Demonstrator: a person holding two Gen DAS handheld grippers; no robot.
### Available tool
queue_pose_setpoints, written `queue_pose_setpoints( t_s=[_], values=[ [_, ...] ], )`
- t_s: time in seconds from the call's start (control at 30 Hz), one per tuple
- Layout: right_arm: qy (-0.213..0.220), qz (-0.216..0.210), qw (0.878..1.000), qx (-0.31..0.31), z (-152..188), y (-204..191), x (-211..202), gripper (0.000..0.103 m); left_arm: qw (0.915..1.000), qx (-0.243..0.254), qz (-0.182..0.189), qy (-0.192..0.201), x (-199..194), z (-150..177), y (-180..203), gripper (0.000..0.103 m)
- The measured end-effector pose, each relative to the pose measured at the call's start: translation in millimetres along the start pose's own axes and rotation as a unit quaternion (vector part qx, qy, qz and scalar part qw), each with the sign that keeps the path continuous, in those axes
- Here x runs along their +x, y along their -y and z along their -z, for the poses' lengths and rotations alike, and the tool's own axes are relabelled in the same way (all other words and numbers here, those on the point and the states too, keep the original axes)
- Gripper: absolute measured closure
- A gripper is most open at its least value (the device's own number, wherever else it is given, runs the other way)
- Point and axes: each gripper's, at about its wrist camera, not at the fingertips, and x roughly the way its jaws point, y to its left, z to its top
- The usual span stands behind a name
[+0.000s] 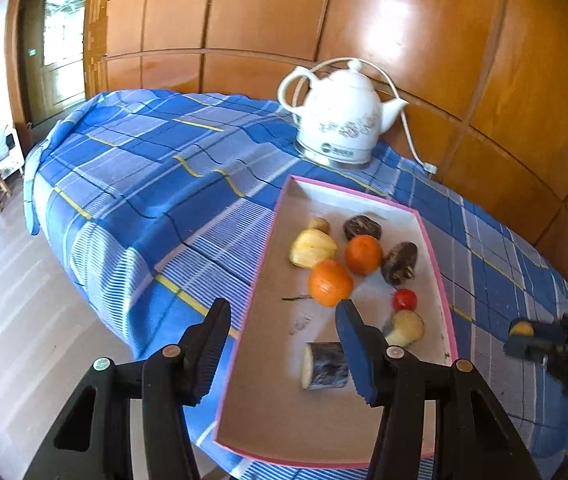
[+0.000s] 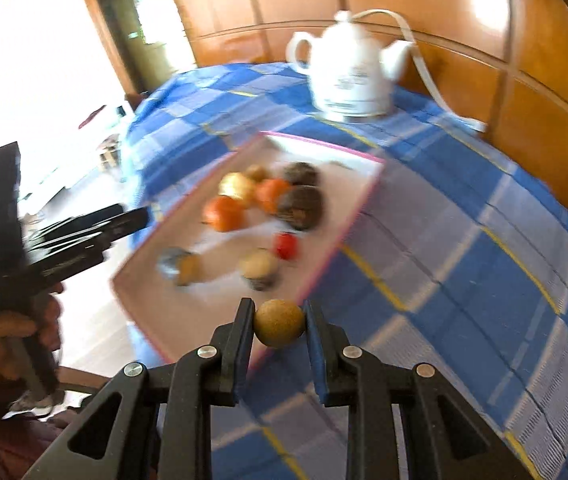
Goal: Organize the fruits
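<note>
Right hand-held gripper (image 2: pixel 279 322) clamps small tan fruit (image 2: pixel 279 323); left hand-held gripper (image 1: pixel 284 320) part-open, empty, straddling tray (image 1: pixel 244 312) rim.

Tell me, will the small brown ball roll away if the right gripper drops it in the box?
Probably yes. The ball looks round and smooth, and the box floor is flat. The right gripper holds it only at two sides, so it may slip.

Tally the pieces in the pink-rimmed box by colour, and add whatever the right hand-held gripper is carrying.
Orange: 2
Red: 1
Dark brown: 2
Yellow or tan: 3
Dark-skinned cut piece: 1
Tan ball in right hand-held gripper: 1
Total: 10
</note>
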Motion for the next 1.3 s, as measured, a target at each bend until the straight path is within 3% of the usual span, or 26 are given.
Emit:
queue_pose_setpoints(
  t_s=[0.2, 0.57, 0.87, 1.0, 1.1, 1.2, 1.3],
  values=[
    [-0.027, -0.047, 0.998, -0.039, -10.2, -40.0, 31.8, 0.078, 0.9998, -0.016, -0.01, 0.003, -1.6, -0.9, -15.0, 0.048],
    [-0.035, -0.017, 0.999, -0.021, -45.1, -40.8, 101.3, 0.074, 0.9999, -0.013, -0.005, -0.009, 3.9, 4.8, -17.2, 0.048],
    [-0.024, -0.008, 0.999, -0.031, -33.4, -43.2, 93.0, 0.072, 0.9997, -0.016, -0.012, -0.012, 7.9, 7.9, -17.9, 0.048],
    [-0.029, -0.059, 0.997, -0.027, -27.6, -48.9, 81.1, 0.073, 0.9994, -0.026, -0.023, -0.001, 3.6, 4.2, -23.7, 0.048],
    [-0.056, -0.099, 0.993, -0.044, -21.6, -62.3, 83.3, 0.075, 0.999, -0.033, -0.028, 0.006, 0.1, 0.8, -28.6, 0.048],
    [-0.093, -0.087, 0.989, -0.075, -17.4, -78.5, 100.0, 0.076, 0.9989, -0.036, -0.03, 0.008, -1.9, -0.5, -32.0, 0.048],
    [-0.088, -0.073, 0.992, -0.053, -24.0, -78.4, 114.1, 0.077, 0.9989, -0.035, -0.029, 0.006, -1.9, 0.7, -32.5, 0.048]
  ],
)
